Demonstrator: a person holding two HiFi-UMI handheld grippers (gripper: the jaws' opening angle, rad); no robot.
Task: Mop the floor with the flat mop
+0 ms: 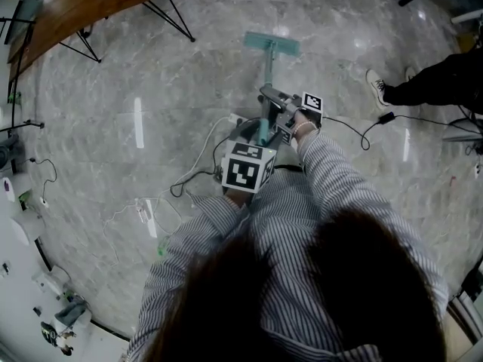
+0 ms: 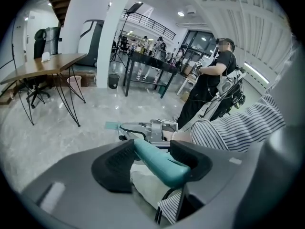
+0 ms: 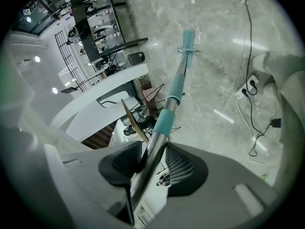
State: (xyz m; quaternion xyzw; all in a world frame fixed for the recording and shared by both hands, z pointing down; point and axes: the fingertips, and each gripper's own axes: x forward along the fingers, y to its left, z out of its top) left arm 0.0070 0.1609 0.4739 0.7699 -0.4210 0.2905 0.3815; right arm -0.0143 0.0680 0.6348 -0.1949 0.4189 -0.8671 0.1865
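Teal mop (image 1: 272, 44) stands with its head flat on the marble floor (image 1: 173, 89). Its teal grip end is pinched between the left gripper (image 2: 151, 162) jaws; the right gripper (image 3: 153, 157) jaws clamp the metal shaft farther down

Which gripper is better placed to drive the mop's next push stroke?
Right, probably. The right gripper is shut on the metal shaft, further down toward the mop head. The left gripper clamps the teal handle end near the body, so it better suits pivoting.
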